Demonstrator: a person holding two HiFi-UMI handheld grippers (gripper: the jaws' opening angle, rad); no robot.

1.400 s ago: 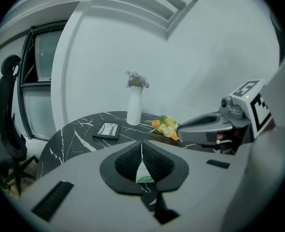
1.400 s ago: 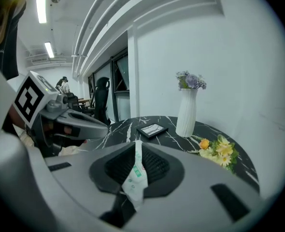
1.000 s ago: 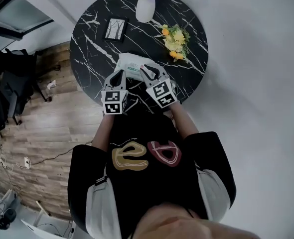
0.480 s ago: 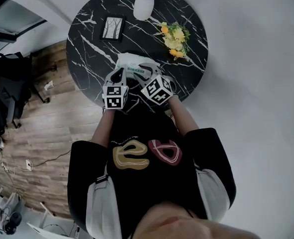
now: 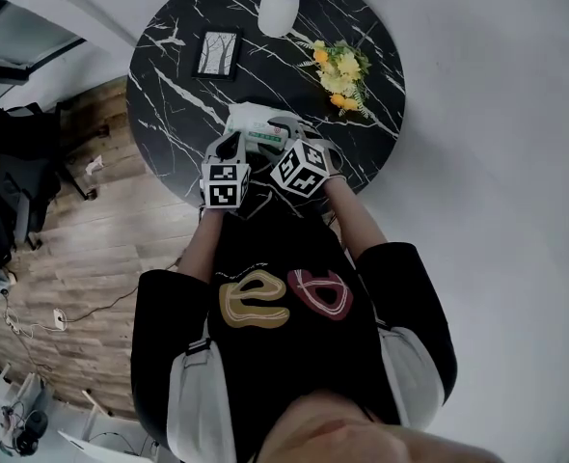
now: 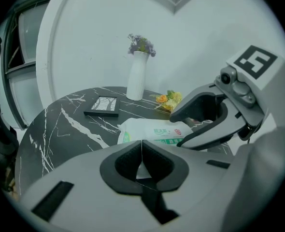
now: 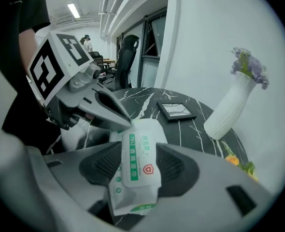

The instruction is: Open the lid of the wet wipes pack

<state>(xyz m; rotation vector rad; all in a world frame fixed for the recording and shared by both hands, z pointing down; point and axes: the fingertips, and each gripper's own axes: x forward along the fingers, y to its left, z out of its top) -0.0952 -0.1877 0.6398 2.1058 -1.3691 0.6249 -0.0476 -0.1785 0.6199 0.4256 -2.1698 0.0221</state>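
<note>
I keep the wet wipes pack point(image 7: 133, 195) clamped by its sides in my right gripper point(image 7: 141, 167) at the near side of the table point(image 5: 169, 75) to steady it, while my left gripper point(image 6: 141, 161), jaws pressed together, perhaps pinches its lid point(image 7: 138, 158) edge.

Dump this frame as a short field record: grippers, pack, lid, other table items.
wet wipes pack: at the near side of the table, held by both grippers
left gripper: jaws together, apparently pinching the pack's end
right gripper: shut across the pack's width
lid: flat on the pack, not yet opened
table surface: round, black with white veins
also on table: white vase, picture frame, loose flowers
</note>
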